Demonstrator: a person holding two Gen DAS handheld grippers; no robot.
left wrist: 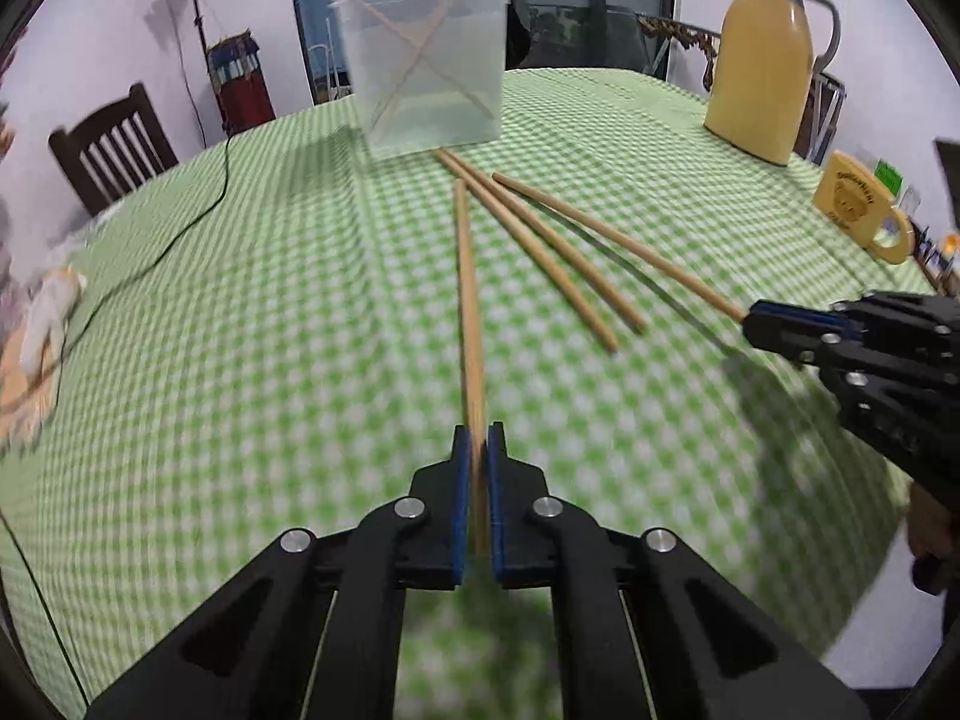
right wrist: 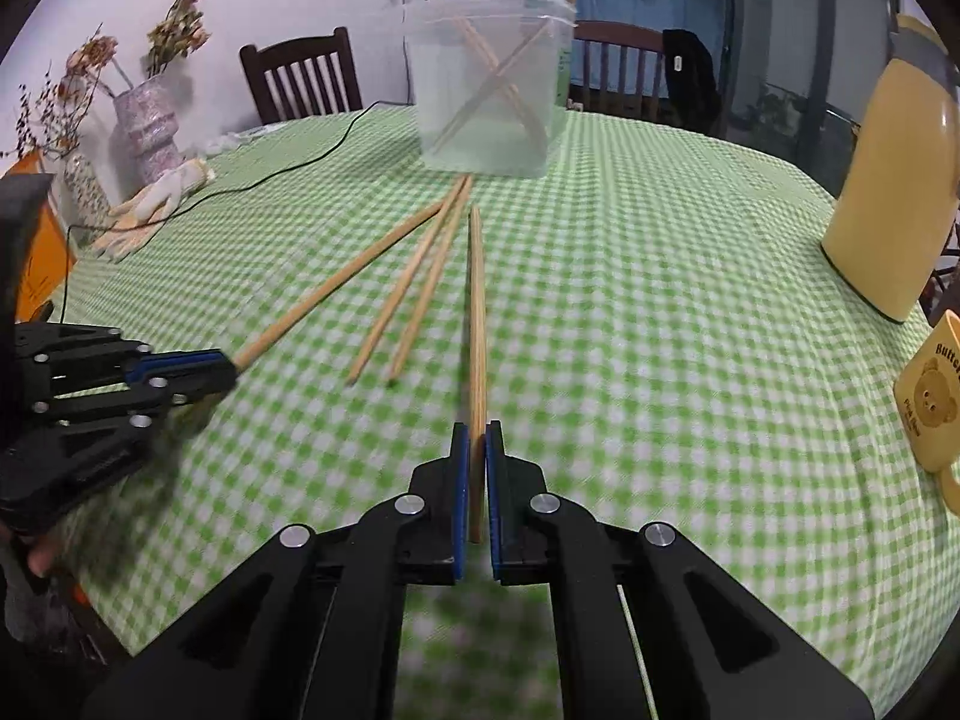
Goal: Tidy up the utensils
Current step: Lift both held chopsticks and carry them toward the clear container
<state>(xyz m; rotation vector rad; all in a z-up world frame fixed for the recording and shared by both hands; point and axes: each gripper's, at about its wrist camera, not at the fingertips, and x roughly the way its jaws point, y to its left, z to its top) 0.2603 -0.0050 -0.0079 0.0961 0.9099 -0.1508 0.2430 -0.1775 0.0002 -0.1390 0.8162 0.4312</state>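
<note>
My left gripper (left wrist: pixel 478 438) is shut on the near end of a wooden chopstick (left wrist: pixel 467 276) that points toward a clear plastic tub (left wrist: pixel 423 60). My right gripper (right wrist: pixel 477 435) is shut on another chopstick (right wrist: pixel 477 300); in the left wrist view it (left wrist: pixel 757 324) shows at the right, with its chopstick (left wrist: pixel 618 240). In the right wrist view the left gripper (right wrist: pixel 225 366) shows at the left with its chopstick (right wrist: pixel 342 285). Two loose chopsticks (left wrist: pixel 540 246) (right wrist: pixel 414 288) lie between them on the green checked tablecloth (right wrist: pixel 660 330). The tub (right wrist: pixel 489 84) holds a few crossed chopsticks.
A yellow thermos jug (left wrist: pixel 762 60) (right wrist: pixel 894 180) stands at the right, with a yellow bear mug (left wrist: pixel 858 204) (right wrist: pixel 930 396) nearer. A black cable (left wrist: pixel 180 228), gloves (right wrist: pixel 156 204), a vase of dried flowers (right wrist: pixel 144 114) and wooden chairs (right wrist: pixel 306 78) are at the left and back.
</note>
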